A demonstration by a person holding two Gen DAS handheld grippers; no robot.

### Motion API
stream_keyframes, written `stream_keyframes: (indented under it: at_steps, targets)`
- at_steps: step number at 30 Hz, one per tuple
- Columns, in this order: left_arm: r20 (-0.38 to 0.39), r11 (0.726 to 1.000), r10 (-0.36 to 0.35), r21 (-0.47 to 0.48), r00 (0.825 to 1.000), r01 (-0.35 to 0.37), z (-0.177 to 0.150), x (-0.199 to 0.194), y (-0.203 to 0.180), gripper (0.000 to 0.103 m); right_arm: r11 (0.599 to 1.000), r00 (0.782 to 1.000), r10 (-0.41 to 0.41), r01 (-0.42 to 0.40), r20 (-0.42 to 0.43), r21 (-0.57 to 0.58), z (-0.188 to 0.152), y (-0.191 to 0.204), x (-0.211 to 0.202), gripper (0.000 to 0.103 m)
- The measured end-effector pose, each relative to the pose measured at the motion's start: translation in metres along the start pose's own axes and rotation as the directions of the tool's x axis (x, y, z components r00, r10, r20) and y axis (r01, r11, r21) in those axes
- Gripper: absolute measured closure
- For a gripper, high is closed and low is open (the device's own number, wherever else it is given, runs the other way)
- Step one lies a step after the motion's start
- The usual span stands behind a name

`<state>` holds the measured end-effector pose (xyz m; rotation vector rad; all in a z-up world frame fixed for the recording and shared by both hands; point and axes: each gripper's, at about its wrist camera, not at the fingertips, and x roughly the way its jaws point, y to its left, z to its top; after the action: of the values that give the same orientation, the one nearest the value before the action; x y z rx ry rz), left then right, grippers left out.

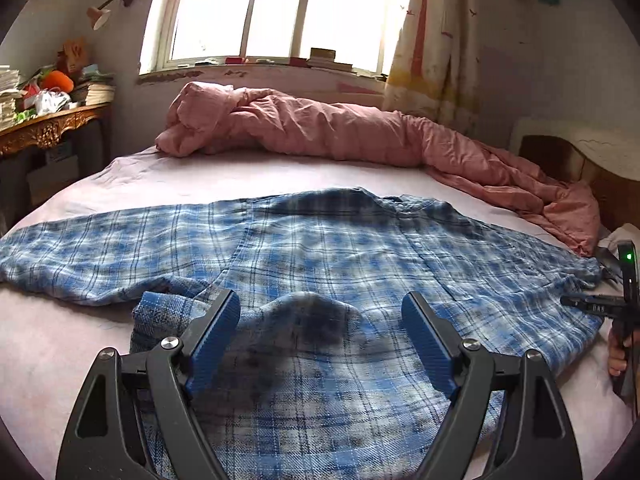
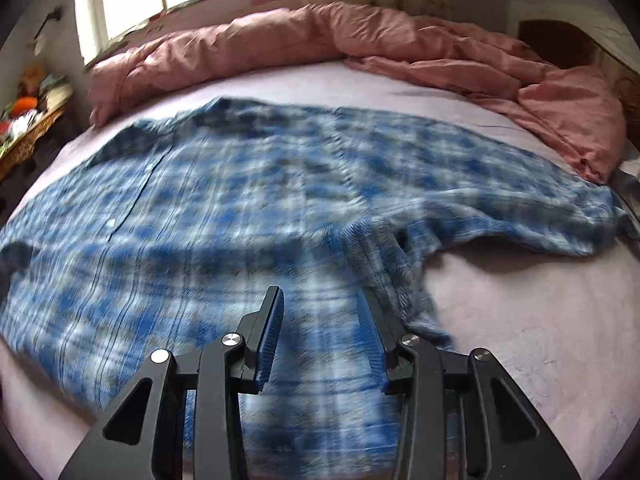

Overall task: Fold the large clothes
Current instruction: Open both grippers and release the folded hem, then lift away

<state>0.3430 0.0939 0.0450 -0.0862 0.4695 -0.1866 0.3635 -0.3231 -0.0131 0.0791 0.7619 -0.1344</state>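
Note:
A large blue plaid shirt lies spread on the pale pink bed sheet, collar toward the far side, sleeves out to both sides. It also fills the right wrist view, which is blurred by motion. My left gripper is open, its blue pads either side of a raised hump of the shirt's hem, holding nothing. My right gripper is open over the near hem beside the crumpled right sleeve. The right gripper's body shows in the left wrist view at the far right edge.
A crumpled pink duvet lies along the far side of the bed, running to the right edge. A carved wooden side table with books and toys stands at the left. A window and curtain are behind. A wooden headboard is at the right.

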Motion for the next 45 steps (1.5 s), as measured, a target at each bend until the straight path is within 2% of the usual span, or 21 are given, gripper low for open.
stream_keyframes:
  at_steps: [3, 6, 8, 10, 13, 15, 16, 20, 22, 24, 26, 30, 32, 34, 36, 37, 39, 41, 42, 44, 45]
  targets:
    - [-0.027, 0.999, -0.007, 0.037, 1.0, 0.008, -0.001, 0.003, -0.007, 0.019, 0.999, 0.999, -0.028, 0.027, 0.035, 0.029, 0.003, -0.014, 0.0, 0.061]
    - [-0.122, 0.997, 0.005, 0.077, 0.993, 0.005, -0.007, 0.021, -0.011, 0.015, 0.998, 1.0, -0.001, 0.0, 0.015, 0.066, 0.001, -0.023, 0.002, 0.061]
    - [-0.199, 0.996, 0.053, 0.084, 0.979, -0.037, -0.012, 0.038, -0.009, 0.014, 0.998, 1.0, -0.012, 0.011, 0.016, 0.059, 0.001, -0.023, 0.002, 0.061]
    - [-0.245, 0.995, 0.095, 0.053, 0.965, -0.085, -0.015, 0.048, 0.0, 0.014, 0.999, 1.0, -0.023, 0.022, 0.017, 0.04, 0.001, -0.018, 0.002, 0.061]
    - [-0.263, 0.989, 0.137, -0.017, 0.955, -0.146, -0.016, 0.05, 0.018, 0.014, 0.999, 1.0, -0.028, 0.028, -0.012, 0.027, 0.001, -0.014, 0.01, 0.056]
    - [-0.279, 0.977, 0.188, -0.043, 0.942, -0.207, -0.016, 0.052, 0.03, 0.014, 0.999, 0.999, -0.032, 0.032, -0.032, 0.025, 0.0, -0.013, 0.016, 0.054]
    - [-0.29, 0.974, 0.188, -0.064, 0.938, -0.215, -0.017, 0.053, 0.037, 0.014, 0.999, 0.999, -0.032, 0.033, -0.04, 0.023, -0.001, -0.012, 0.018, 0.053]
    - [-0.347, 0.971, 0.113, -0.159, 0.931, -0.178, -0.022, 0.063, 0.058, 0.013, 0.999, 0.998, -0.045, 0.045, -0.054, -0.01, -0.002, -0.006, 0.023, 0.044]
    - [-0.356, 0.973, 0.119, -0.145, 0.927, -0.18, -0.024, 0.065, 0.057, 0.009, 0.998, 0.997, -0.052, 0.05, -0.057, -0.031, -0.003, -0.002, 0.024, 0.038]
    - [-0.363, 0.979, 0.143, -0.084, 0.921, -0.185, -0.027, 0.069, 0.047, 0.002, 0.997, 0.996, -0.06, 0.057, -0.06, -0.041, -0.003, -0.001, 0.025, 0.036]
    - [-0.372, 0.977, 0.192, -0.015, 0.908, -0.213, -0.03, 0.074, 0.036, 0.0, 0.997, 0.996, -0.061, 0.058, -0.06, -0.042, -0.003, -0.002, 0.026, 0.033]
    - [-0.344, 0.975, 0.211, 0.008, 0.915, -0.222, -0.029, 0.069, 0.032, 0.001, 0.998, 0.997, -0.065, 0.065, -0.038, -0.017, -0.002, -0.008, 0.021, 0.031]
    - [-0.294, 0.974, 0.221, 0.024, 0.93, -0.225, -0.025, 0.059, 0.028, 0.002, 0.998, 0.998, -0.066, 0.067, -0.005, 0.007, 0.0, -0.011, 0.014, 0.018]
    - [-0.202, 0.97, 0.242, 0.063, 0.949, -0.234, -0.018, 0.045, 0.017, 0.002, 0.997, 0.997, -0.067, 0.066, 0.035, 0.032, 0.002, -0.014, 0.006, 0.015]
    - [-0.067, 0.959, 0.267, 0.115, 0.961, -0.259, -0.013, 0.026, 0.002, 0.002, 0.996, 0.995, -0.065, 0.06, 0.074, 0.061, 0.004, -0.019, -0.002, 0.013]
    - [0.003, 0.952, 0.274, 0.14, 0.962, -0.272, -0.012, 0.016, -0.006, 0.002, 0.996, 0.994, -0.063, 0.057, 0.087, 0.073, 0.004, -0.021, -0.005, 0.009]
    - [0.103, 0.942, 0.272, 0.175, 0.957, -0.287, -0.013, 0.005, -0.02, 0.0, 0.994, 0.989, -0.063, 0.05, 0.132, 0.098, 0.005, -0.025, -0.013, 0.007]
    - [0.144, 0.936, 0.265, 0.2, 0.953, -0.291, -0.016, 0.003, -0.028, 0.0, 0.992, 0.974, -0.084, 0.061, 0.21, 0.114, 0.007, -0.028, -0.026, 0.007]
    - [0.147, 0.93, 0.272, 0.213, 0.951, -0.299, -0.017, 0.005, -0.029, 0.0, 0.99, 0.958, -0.109, 0.081, 0.266, 0.116, 0.007, -0.027, -0.034, 0.007]
    - [0.16, 0.929, 0.273, 0.213, 0.949, -0.303, -0.015, 0.006, -0.03, 0.0, 0.987, 0.908, -0.152, 0.118, 0.39, 0.109, 0.004, -0.024, -0.054, 0.006]
    - [0.173, 0.931, 0.27, 0.203, 0.947, -0.302, -0.015, 0.002, -0.03, 0.0, 0.985, 0.891, -0.166, 0.133, 0.423, 0.105, 0.004, -0.021, -0.061, 0.002]
